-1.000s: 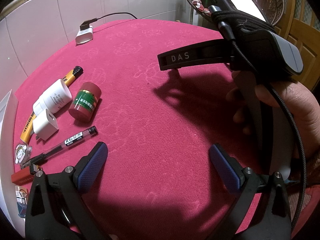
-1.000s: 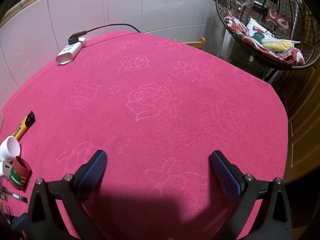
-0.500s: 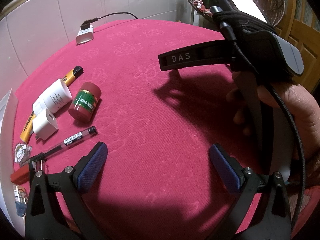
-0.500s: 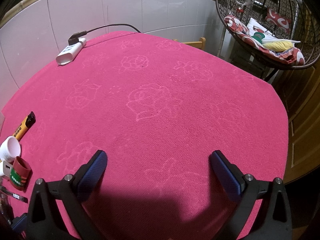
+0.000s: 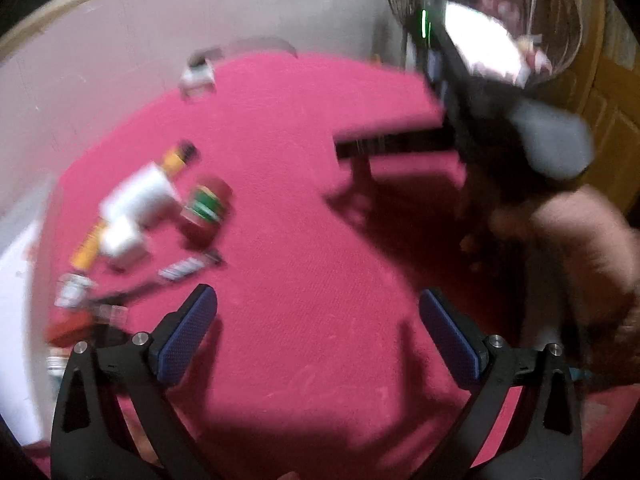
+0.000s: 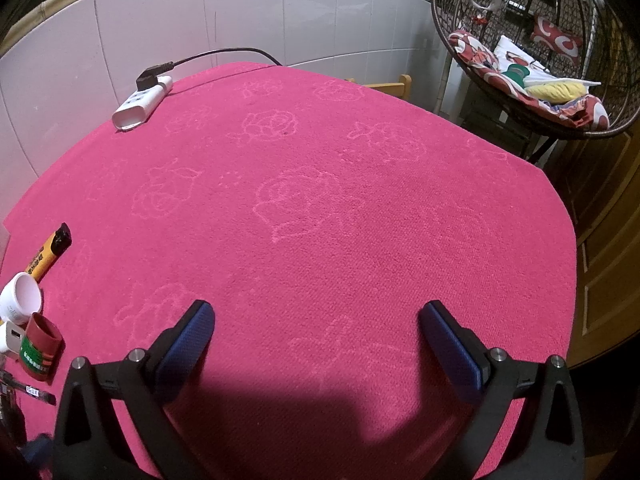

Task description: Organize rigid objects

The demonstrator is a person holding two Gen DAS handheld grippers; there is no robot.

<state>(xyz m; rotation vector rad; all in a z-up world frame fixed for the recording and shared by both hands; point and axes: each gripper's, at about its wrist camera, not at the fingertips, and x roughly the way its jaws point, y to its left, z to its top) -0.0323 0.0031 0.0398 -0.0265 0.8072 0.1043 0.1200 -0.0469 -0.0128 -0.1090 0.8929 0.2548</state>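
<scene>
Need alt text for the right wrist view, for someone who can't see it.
Open, empty right tongs hover over a pink rose-patterned tablecloth. At the left edge lie a red jar, a white bottle and a yellow lighter; a white power strip sits at the far side by a tiled wall.

Pink cloth with a faint rose pattern covered the table. A white power strip lay at its far left edge, touching the cloth, with a black plug and cable running off toward the white tiled wall. A wicker hanging chair stood beyond the far right corner, holding patterned cushions and a yellow pillow. A wooden chair back showed just behind the far edge. Wooden panelling ran along the right. Left wrist view was motion-blurred.
</scene>
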